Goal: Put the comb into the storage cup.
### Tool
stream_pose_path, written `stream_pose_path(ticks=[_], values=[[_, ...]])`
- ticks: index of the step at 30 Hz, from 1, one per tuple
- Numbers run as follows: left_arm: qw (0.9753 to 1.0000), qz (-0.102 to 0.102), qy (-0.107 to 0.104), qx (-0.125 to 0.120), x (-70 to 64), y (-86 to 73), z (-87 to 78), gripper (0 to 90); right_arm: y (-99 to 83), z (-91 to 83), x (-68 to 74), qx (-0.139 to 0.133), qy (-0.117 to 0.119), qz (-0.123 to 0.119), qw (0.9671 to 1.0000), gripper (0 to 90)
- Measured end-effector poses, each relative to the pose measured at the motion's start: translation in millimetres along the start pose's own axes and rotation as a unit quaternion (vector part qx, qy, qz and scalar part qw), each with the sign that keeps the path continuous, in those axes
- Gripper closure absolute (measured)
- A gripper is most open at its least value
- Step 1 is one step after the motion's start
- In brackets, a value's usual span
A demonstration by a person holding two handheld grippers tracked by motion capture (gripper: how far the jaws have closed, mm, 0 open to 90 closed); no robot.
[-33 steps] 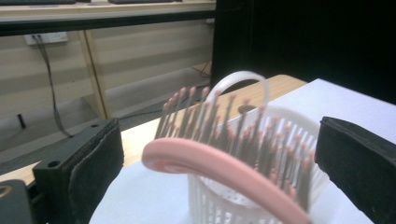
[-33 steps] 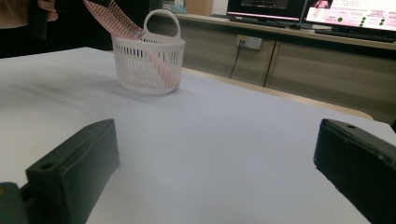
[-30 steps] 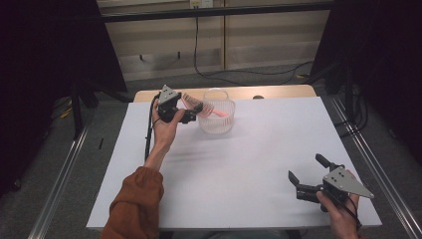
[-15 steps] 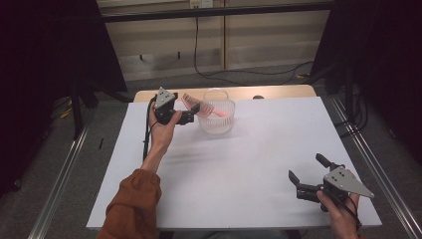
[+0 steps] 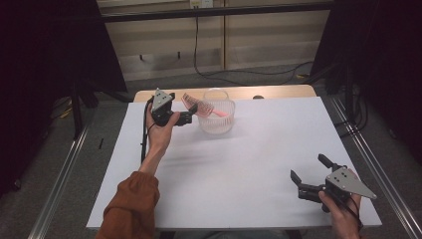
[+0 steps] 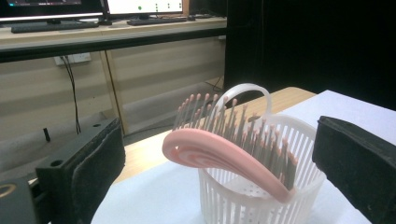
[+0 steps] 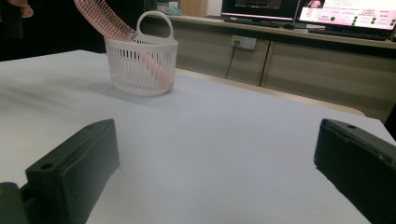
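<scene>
Left gripper [image 5: 191,112] back; hairbrush [image 5: 201,107] handle basket-hidden [image 5: 217,119].

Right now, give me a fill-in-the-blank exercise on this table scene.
1. The pink hairbrush leans in the white ___.
2. The left gripper has its jaws ___, beside the brush head.
3. The right gripper is held over the ___ near corner of the table.
4. The basket's handle stands ___.

Missing words: basket; open; right; upright

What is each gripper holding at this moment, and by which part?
Nothing. The left gripper is open beside the pink hairbrush, which leans in the white basket; the right gripper is open over the table.
</scene>
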State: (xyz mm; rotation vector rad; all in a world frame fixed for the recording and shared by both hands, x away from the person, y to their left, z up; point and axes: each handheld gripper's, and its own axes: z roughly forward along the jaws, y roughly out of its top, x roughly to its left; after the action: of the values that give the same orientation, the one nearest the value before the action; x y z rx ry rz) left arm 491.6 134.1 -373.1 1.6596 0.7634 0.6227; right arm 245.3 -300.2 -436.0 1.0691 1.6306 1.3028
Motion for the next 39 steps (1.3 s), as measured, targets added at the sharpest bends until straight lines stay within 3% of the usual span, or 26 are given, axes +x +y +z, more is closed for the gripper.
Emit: stream_pose_path(ticks=[5,15,27,30,36,39], values=[[0.9999,0.010,-0.004,-0.007,2.6,1.4,-7.0,3.1,0.6,0.5,1.1,0.000,0.001,-0.003,1.0000,0.0],[0.9999,-0.004,-0.004,-0.015,5.6,-10.2,-19.4,2.9,1.4,0.6,2.7,0.002,-0.001,-0.005,1.0000,0.0],[0.9997,0.002,0.010,-0.023,2.5,-10.4,-37.7,2.3,2.4,0.9,3.7,0.000,0.000,-0.007,1.0000,0.0],[0.9994,-0.011,0.011,-0.030,1.5,-11.6,-43.7,2.3,2.3,1.1,3.8,0.001,0.002,-0.011,0.9999,0.0],[0.9995,-0.010,0.009,-0.030,-2.9,-13.8,-50.9,2.3,2.4,0.5,5.0,0.002,0.002,-0.013,0.9999,0.0],[0.9992,-0.034,0.011,-0.020,-2.1,-12.5,-55.4,2.4,2.1,0.9,5.0,0.000,0.004,-0.010,0.9999,0.0]])
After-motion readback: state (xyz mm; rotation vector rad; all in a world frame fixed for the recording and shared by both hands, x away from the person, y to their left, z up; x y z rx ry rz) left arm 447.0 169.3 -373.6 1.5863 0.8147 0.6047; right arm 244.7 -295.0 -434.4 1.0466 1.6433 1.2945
